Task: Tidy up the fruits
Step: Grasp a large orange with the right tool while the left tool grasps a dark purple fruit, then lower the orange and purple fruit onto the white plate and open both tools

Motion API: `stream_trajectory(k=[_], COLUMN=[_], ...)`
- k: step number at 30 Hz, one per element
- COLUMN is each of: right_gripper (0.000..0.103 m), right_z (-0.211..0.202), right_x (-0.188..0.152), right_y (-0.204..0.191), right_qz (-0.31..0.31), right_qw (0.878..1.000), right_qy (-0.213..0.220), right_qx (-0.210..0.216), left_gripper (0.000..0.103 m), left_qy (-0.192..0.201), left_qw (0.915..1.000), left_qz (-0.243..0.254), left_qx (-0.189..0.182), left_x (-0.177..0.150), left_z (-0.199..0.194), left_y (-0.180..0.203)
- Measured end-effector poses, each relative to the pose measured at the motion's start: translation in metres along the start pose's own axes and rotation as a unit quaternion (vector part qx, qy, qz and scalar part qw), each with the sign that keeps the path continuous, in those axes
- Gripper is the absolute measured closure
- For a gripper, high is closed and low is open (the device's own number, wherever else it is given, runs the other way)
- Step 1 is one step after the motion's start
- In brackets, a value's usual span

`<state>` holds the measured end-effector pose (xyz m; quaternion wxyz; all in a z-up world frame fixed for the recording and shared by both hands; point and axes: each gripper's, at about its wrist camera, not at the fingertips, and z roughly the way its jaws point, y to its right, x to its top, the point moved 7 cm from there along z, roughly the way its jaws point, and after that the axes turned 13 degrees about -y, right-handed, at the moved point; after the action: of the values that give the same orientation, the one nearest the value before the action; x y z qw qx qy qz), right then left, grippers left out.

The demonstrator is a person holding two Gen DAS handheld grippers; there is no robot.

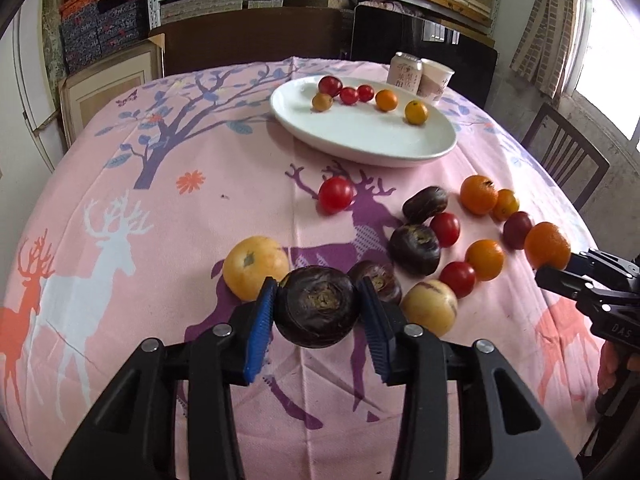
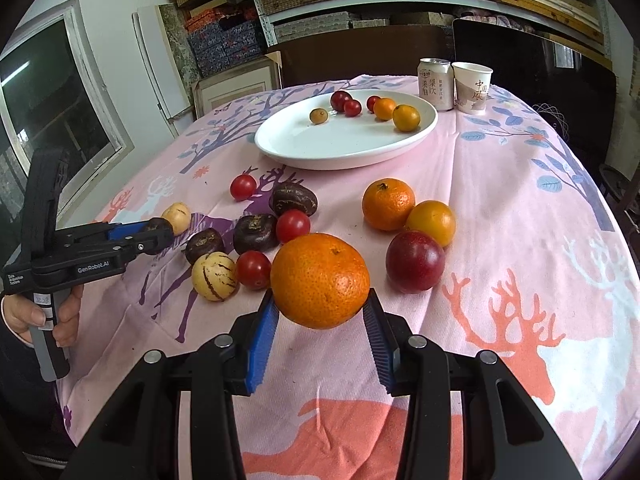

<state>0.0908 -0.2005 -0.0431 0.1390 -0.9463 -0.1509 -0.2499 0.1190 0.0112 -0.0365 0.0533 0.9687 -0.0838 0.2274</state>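
Note:
My left gripper (image 1: 318,286) is shut on a dark purple round fruit (image 1: 316,306), its blue pads pressing both sides just above the pink deer tablecloth. In the right wrist view this left gripper (image 2: 162,233) shows at the far left with the dark fruit (image 2: 157,224) in its tips. My right gripper (image 2: 320,297) is shut on a large orange (image 2: 320,280), held clear of the cloth. A white oval plate (image 1: 360,148) at the back holds several small tomatoes and small oranges. Several more fruits lie loose between the plate and the grippers.
A drink can (image 2: 435,84) and a paper cup (image 2: 474,88) stand behind the plate on the right. Loose near my left gripper are a yellow fruit (image 1: 256,267) and a striped pale fruit (image 1: 429,307). A wooden chair (image 1: 568,156) stands past the table's right edge.

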Motion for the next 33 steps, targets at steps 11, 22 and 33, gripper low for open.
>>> stream_trajectory(k=[11, 22, 33], right_gripper=[0.059, 0.059, 0.059], right_z=[-0.031, -0.007, 0.053], right_x=[0.049, 0.116, 0.139], right_y=[-0.006, 0.000, 0.016], right_qz=[-0.018, -0.024, -0.008], right_qw=[0.998, 0.997, 0.999], right_qy=[0.062, 0.075, 0.016], right_qx=[-0.005, -0.022, -0.040], left_gripper=[0.062, 0.062, 0.062], left_qy=[0.060, 0.037, 0.010], left_qw=[0.9979, 0.9975, 0.9978], left_qz=[-0.018, -0.056, -0.065], left_qx=[-0.017, -0.021, -0.013], left_x=[0.072, 0.128, 0.147], left_z=[-0.023, 0.022, 0.068], left_y=[0.028, 0.038, 0.033])
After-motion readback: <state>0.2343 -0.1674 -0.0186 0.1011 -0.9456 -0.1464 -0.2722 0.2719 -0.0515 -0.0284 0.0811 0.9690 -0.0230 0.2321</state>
